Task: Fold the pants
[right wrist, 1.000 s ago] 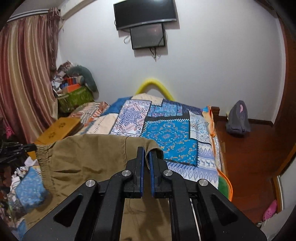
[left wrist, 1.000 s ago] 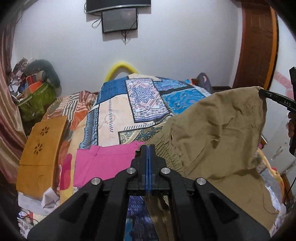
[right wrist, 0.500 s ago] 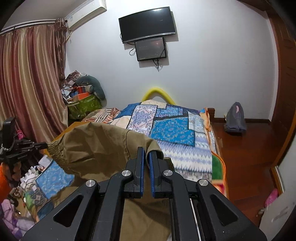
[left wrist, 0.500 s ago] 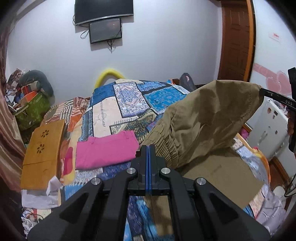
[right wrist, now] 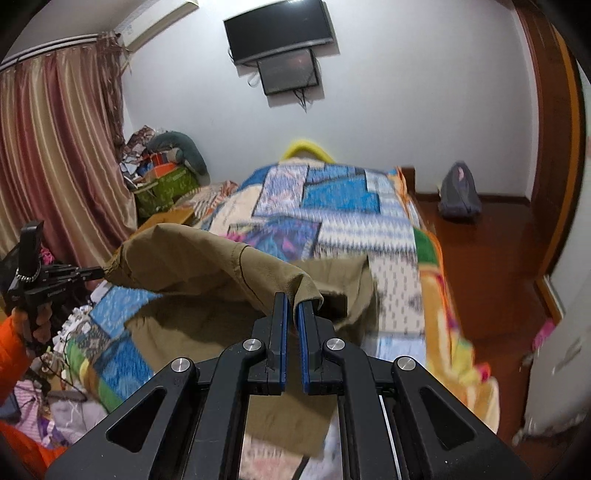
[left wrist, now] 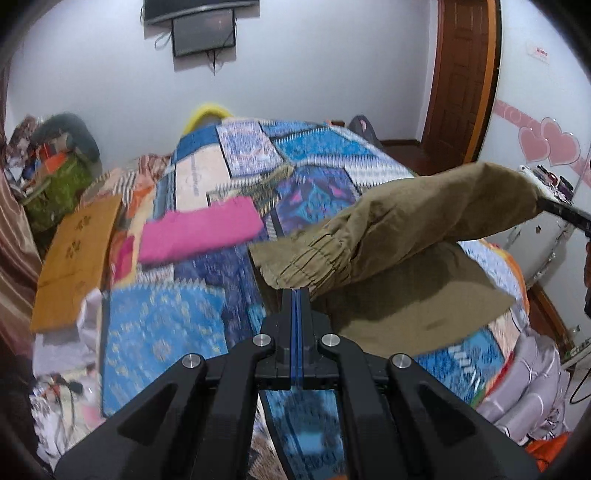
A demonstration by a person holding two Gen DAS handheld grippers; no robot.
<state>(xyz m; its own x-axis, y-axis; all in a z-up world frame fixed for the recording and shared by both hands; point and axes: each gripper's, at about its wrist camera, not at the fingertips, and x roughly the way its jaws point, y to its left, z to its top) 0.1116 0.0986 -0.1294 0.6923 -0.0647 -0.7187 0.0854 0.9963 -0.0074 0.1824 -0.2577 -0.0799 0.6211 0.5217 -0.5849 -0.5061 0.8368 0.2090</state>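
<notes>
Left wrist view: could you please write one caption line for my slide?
Left gripper shut on the waistband of khaki pants, right gripper holding the far corner above a patchwork bedspread.

Bedroom, private home. Bed point(right wrist: 413, 236) under patchwork quilt point(left wrist: 314, 155); striped curtains point(right wrist: 55, 155); wall-mounted television point(right wrist: 280, 29) with smaller screen point(right wrist: 288, 72) beneath; air conditioner point(right wrist: 159, 22) near ceiling; wooden door point(left wrist: 461, 74); heart decals point(left wrist: 550, 142) on wall; heaped belongings point(right wrist: 162, 166) in corner; backpack point(right wrist: 460, 192) on wooden floor point(right wrist: 491, 266).

Both tongs, L point(left wrist: 296, 295) & R point(right wrist: 290, 301), clamped, angled down.
</notes>
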